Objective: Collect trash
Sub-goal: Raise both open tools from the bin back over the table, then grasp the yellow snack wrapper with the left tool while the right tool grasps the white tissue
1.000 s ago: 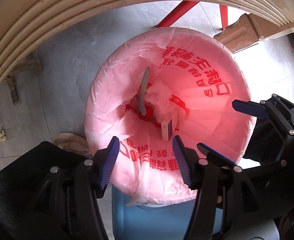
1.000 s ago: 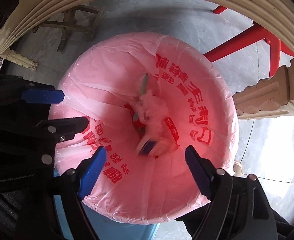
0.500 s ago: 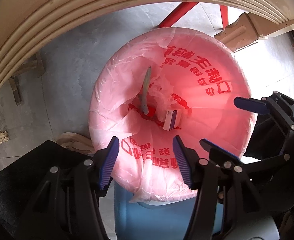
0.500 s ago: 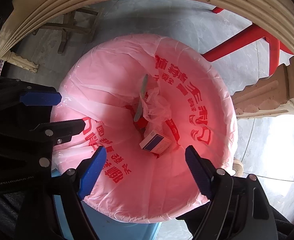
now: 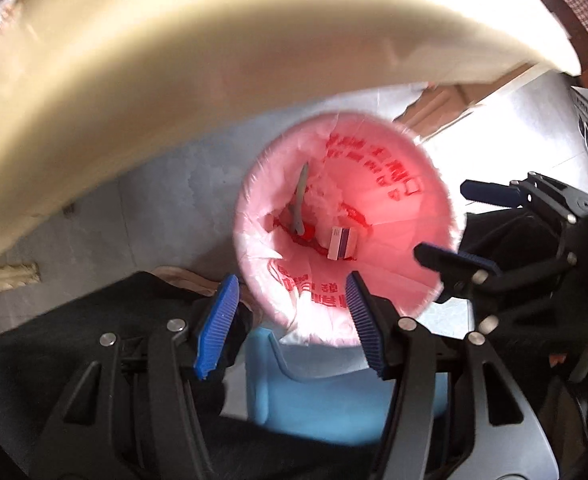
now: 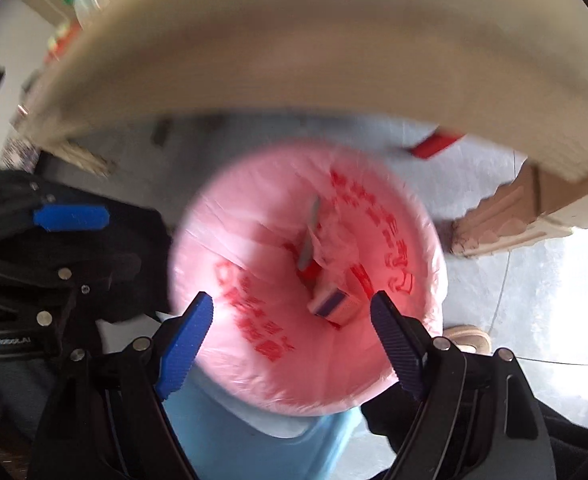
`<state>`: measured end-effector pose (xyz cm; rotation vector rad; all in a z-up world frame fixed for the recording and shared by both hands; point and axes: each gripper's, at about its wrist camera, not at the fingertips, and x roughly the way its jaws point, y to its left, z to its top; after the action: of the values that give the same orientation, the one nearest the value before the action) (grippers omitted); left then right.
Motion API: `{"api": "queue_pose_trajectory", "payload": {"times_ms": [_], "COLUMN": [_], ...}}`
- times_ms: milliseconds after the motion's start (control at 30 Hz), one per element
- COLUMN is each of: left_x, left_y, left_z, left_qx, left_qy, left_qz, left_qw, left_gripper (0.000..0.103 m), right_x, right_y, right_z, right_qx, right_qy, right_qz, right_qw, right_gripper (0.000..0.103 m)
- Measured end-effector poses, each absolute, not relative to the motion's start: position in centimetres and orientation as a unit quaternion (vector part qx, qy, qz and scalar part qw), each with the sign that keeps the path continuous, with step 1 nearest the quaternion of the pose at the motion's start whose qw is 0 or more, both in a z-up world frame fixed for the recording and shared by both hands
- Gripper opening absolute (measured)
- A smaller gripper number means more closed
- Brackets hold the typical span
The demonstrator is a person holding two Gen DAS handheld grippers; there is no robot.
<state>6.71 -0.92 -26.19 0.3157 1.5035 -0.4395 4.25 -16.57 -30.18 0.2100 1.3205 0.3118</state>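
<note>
A: Trash first. Where is it?

B: All inside the bin [image 5: 306, 392], down in the pink bag [image 5: 398, 216] that lines it. A small box [image 5: 342, 243] with a purple stripe lies at the bottom of the bag. A grey strip [image 5: 300, 200] leans up the far side of the bag, and crumpled clear plastic [image 5: 326, 196] sits between the strip and the box.

A: Same from the right wrist?

B: Yes, blurrier. Box [image 6: 332, 304] low in the bag [image 6: 253, 320], strip [image 6: 310, 236] beyond it, plastic [image 6: 334, 240] beside the strip.

A: Bin itself?

B: Light blue, only its near wall shows under the bag's folded-over rim. Red print runs around the bag's inside.

A: Fingers?

B: Left gripper [image 5: 291, 322] is above the near rim of the bin, blue fingers [image 5: 217, 320] apart, nothing between them. Right gripper [image 6: 291, 344] is also above the near rim, fingers [image 6: 185, 340] spread wider, empty too. Each shows in the other's view, beside the bin.

A: Around the bin?

B: Grey tiled floor [image 5: 165, 208]. A cream desk [image 5: 173, 80] edge arcs over the far side of the bin, blurred. A red bar [image 6: 434, 146] shows on the floor past the bin. A carved beige furniture leg [image 6: 506, 216] stands to the right of the bin.
</note>
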Motion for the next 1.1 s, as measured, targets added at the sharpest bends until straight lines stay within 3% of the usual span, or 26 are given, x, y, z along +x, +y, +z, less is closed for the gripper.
{"api": "queue_pose_trajectory", "payload": {"times_ms": [233,333,533,767,1100], "left_x": [9.0,11.2,16.2,22.0,29.5], "left_y": [-0.5,-0.8,-1.6,-2.9,-5.5], "left_z": [-15.0,-10.0,-2.8,-1.6,-5.2], "left_qx": [0.179,0.194,0.22,0.217,0.205], "left_qy": [0.619,0.59,0.558,0.572,0.612], "left_qz": [-0.208,-0.217,-0.206,-0.204,-0.196], "left_qw": [0.736,0.753,0.773,0.764,0.738], "left_gripper": [0.057,0.064,0.065,0.065,0.065], "right_x": [5.5,7.2,11.6,18.1,27.3], "right_y": [-19.3,-20.9,-23.1,-24.0,-24.0], "right_z": [-17.9,-12.1,-2.7,1.5,0.0], "right_qx": [0.094,0.081,0.066,0.074,0.08], "right_qy": [0.53,0.496,0.446,0.436,0.46], "right_qz": [0.158,0.156,0.149,0.151,0.148], "right_qw": [0.828,0.851,0.88,0.884,0.872], "right_gripper": [0.079,0.079,0.086,0.086,0.086]}}
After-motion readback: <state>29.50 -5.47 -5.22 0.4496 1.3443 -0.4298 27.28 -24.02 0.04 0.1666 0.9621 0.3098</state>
